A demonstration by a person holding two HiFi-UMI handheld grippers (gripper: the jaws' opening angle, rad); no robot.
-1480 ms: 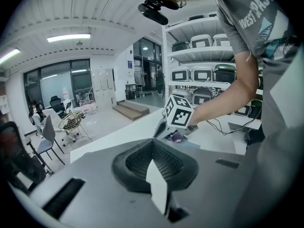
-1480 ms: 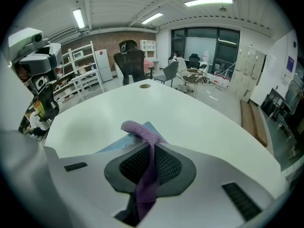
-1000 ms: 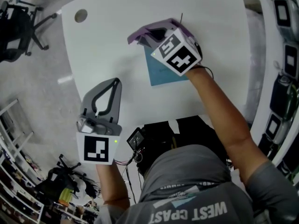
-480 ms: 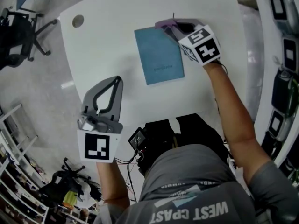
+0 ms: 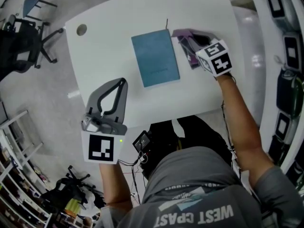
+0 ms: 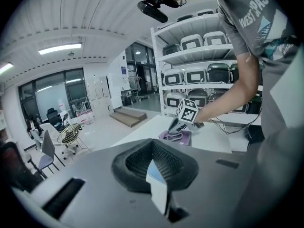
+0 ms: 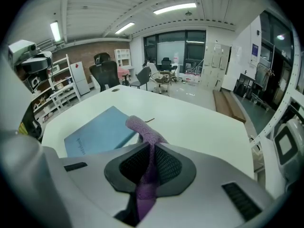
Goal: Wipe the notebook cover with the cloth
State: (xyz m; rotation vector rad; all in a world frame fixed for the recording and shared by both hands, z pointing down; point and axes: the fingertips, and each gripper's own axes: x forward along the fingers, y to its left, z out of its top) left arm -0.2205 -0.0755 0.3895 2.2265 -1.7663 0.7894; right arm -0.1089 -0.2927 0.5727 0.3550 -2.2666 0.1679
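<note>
- Task status: the wipe is not under way. The cloth (image 5: 181, 33) is off the cover, lying on the tabletop (image 5: 109, 46) just beside the notebook's (image 5: 155, 57) right edge.
- Done so far: the cloth is picked up and ready in my tool. I see no marks or smears on the teal cover, so I can't tell whether it has been wiped at all.
- Left to do, as I judge it: if the cover is unwiped, bring the cloth across onto it and stroke over the whole face. If it is already wiped, only setting the cloth down remains.
- Notebook: closed, flat, cover up, near the middle of the tabletop, and nothing rests on it.
- Right tool (image 5: 190, 44): jaws nearly together and pinched on the purple cloth. A fold stands up between the pads and the rest trails out toward the notebook. It is to the notebook's right, touching none of it.
- Left tool (image 5: 121, 81): jaws closed with nothing between them. It is held clear of the notebook, off its near-left corner by the tabletop's edge.
- Containers: none beside the notebook. Lidded bins (image 6: 219, 72) sit on a shelf well beyond its right side, and I can't see what is in them.
</note>
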